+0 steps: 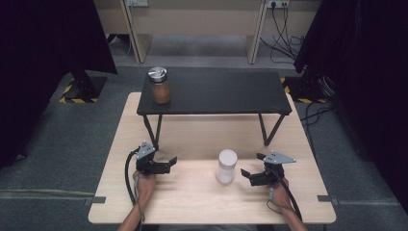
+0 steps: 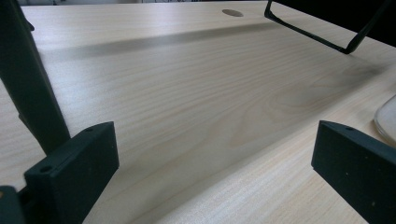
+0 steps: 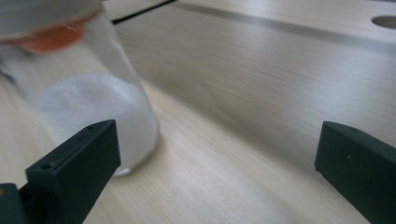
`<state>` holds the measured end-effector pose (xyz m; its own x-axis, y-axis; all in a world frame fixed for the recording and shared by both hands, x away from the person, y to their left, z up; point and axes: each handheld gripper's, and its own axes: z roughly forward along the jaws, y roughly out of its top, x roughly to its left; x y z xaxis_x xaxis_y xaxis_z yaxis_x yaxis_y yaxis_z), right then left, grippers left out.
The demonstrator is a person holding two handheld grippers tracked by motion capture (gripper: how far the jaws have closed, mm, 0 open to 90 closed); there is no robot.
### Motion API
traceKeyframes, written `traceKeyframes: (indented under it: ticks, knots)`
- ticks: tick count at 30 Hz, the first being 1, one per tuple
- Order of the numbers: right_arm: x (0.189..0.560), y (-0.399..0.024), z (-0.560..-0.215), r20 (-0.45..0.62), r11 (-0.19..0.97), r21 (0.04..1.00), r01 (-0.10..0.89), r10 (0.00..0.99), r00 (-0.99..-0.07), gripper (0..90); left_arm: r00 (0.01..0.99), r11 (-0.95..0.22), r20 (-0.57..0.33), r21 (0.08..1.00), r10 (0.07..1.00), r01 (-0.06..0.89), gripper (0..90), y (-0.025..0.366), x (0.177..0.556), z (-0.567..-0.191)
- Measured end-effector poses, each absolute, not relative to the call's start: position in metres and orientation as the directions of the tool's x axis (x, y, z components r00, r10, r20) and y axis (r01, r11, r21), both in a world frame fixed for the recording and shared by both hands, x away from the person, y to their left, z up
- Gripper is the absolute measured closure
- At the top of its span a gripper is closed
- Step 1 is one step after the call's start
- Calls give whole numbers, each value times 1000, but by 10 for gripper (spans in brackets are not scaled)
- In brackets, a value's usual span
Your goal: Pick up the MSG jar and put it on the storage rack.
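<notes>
We hold both tools wide apart, nothing clamped. The white jar [image 1: 226,165] stands upright just ahead of the right gripper [image 1: 251,166], off-centre toward its left jaw in the right gripper view; the left gripper [image 1: 169,162] is farther off. Risk, in our judgement: closing off-centre lets that jaw nudge the jar and tip it.

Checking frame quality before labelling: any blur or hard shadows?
Right gripper view: the white-filled jar is smeared, its lid soft. Left gripper view: sharp wood grain, a long shadow band across the table. High view: even light, dark curtains at both sides.
</notes>
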<state>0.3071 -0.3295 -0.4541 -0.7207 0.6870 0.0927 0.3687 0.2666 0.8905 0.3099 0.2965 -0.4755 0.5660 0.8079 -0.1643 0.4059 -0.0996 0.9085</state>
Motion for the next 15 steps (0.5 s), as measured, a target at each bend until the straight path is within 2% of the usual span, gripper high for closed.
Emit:
traceKeyframes:
  ticks: [15]
  knots:
    - [304,-326,-442,101,278,906,320,592,-800,11,567,-99,-166,908,807,407,0,297,310,-476]
